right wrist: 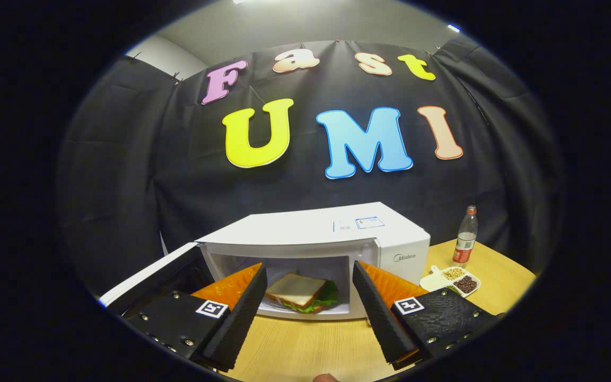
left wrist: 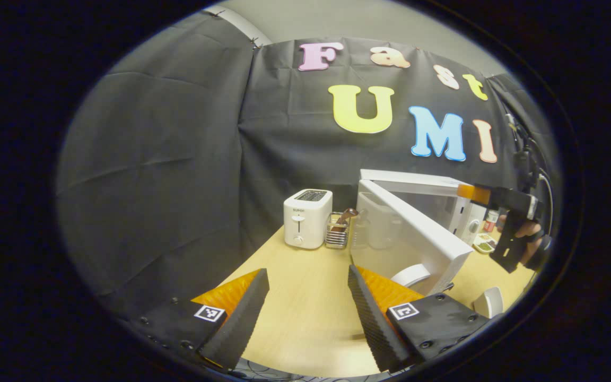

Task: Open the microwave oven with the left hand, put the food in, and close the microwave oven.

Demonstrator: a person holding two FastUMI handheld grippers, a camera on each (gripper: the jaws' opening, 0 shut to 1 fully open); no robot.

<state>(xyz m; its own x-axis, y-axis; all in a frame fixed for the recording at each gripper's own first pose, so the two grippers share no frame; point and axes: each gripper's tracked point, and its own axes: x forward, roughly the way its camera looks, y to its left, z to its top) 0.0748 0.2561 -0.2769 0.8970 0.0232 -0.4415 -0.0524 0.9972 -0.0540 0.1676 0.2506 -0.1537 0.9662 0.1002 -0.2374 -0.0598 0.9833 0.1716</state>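
White microwave (right wrist: 316, 239) is standing open on the wooden table (right wrist: 311, 350), the sandwich (right wrist: 297, 292) sitting inside; we are holding both the left gripper (left wrist: 308, 302) and right gripper (right wrist: 308, 302) spread, gripping nothing. Beside it, a divided dish (right wrist: 456, 279) is holding beans.

The microwave oven (right wrist: 316, 233) is white, with a pale grey-white inside and a small blue-and-white sticker on its top; its open door (left wrist: 411, 233) is white with a dark inner face. The sandwich (right wrist: 297, 293) shows off-white bread over green lettuce. The desk (left wrist: 305, 318) is light wood, yellow-tan. Near its back edge, the toaster (left wrist: 307, 217) is white with a dark slot, and the wire basket (left wrist: 337, 233) beside it is silvery. The bottle (right wrist: 464, 236) has a red cap and a red label. The tray (right wrist: 451, 280) is white, holding tan and dark red-brown bits. The gripper fingers (right wrist: 242, 313) are black and ribbed, backed in orange, with black-and-white square markers.
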